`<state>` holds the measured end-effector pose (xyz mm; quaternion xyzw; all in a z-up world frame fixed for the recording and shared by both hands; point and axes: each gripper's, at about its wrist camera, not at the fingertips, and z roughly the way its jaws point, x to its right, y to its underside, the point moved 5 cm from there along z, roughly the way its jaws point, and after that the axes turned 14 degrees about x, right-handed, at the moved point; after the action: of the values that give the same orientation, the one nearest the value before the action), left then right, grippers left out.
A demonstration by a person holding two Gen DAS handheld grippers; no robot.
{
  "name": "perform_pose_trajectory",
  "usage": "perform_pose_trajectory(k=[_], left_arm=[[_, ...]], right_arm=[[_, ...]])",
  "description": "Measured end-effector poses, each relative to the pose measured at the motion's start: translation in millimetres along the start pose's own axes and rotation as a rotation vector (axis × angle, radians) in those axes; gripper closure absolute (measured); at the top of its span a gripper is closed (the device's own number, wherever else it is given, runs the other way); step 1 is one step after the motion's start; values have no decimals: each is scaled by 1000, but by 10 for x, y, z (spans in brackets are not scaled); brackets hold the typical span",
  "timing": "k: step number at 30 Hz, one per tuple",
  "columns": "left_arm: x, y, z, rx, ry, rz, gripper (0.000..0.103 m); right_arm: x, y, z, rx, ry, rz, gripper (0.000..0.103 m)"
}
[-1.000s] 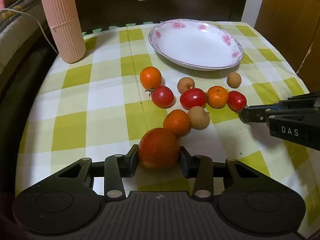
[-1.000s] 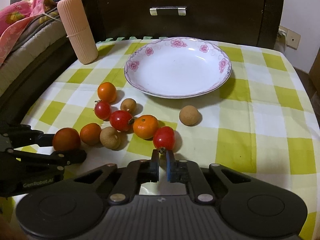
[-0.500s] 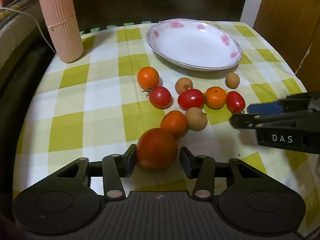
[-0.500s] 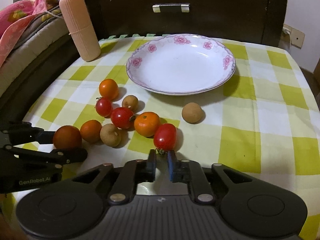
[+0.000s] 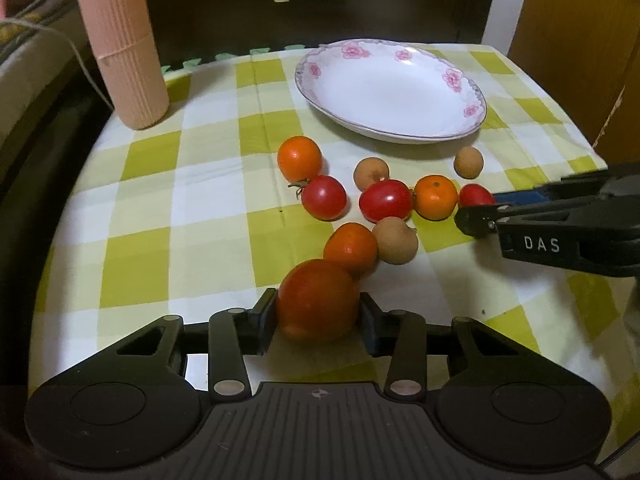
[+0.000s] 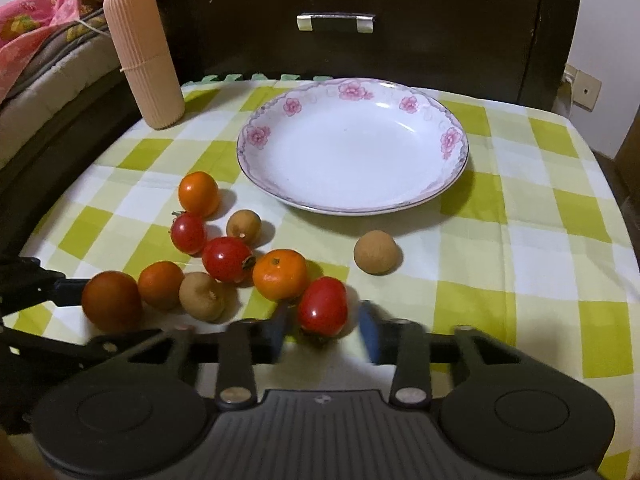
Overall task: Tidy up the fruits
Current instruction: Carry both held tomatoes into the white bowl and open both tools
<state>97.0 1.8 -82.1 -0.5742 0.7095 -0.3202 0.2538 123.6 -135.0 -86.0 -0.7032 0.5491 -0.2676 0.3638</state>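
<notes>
Moved: right gripper [image 6: 324,330] has spread its fingers — they were nearly shut behind the red tomato [image 6: 322,306] a second ago and now bracket it, blurred with motion. Left gripper [image 5: 317,314] has drawn in on the big tomato [image 5: 318,299].
Left tongs: fingers on both flanks of the big tomato, apparently touching; whether it is lifted off the cloth [image 5: 200,216] I cannot tell.
Right tongs: open wider than the red tomato, holding nothing yet.
Fruit: nine pieces loose in the middle of the table, towards its near edge; plate [image 6: 456,168] at the far edge holds none.
Risk, left: the orange [image 5: 350,249] touches the big tomato — a lift may roll it towards the longan [image 5: 395,241].
Risk, right: another orange [image 6: 280,274] sits just beside the red tomato; a closing finger could catch it, or squeeze the smooth tomato out forwards.
Pose: both grippers low and near level, left at the near-left corner, right at the near edge.
</notes>
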Motion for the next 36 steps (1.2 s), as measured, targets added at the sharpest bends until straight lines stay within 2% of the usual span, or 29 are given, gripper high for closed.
perform_pose_trajectory(k=[5,10,17,24,30,36], left_arm=[[-7,-1,-21,-6,2,-12,54],[-85,-9,-87,-25,20,-90,54],[-93,-138,-202,15,38,-133,54],[9,-518,-75,74,80,-155,54],[186,-930,178,139,99,-104,54],[206,-1051,429,138,95,-86,53]], right_arm=[[14,6,-27,-17,2,27,78],[-1,3,-130,-7,-14,40,78],[23,-111,-263,37,-20,75,78],[56,-259,-216,71,-16,87,78],[185,-501,-114,117,10,88,78],[323,-642,95,122,29,76,78]])
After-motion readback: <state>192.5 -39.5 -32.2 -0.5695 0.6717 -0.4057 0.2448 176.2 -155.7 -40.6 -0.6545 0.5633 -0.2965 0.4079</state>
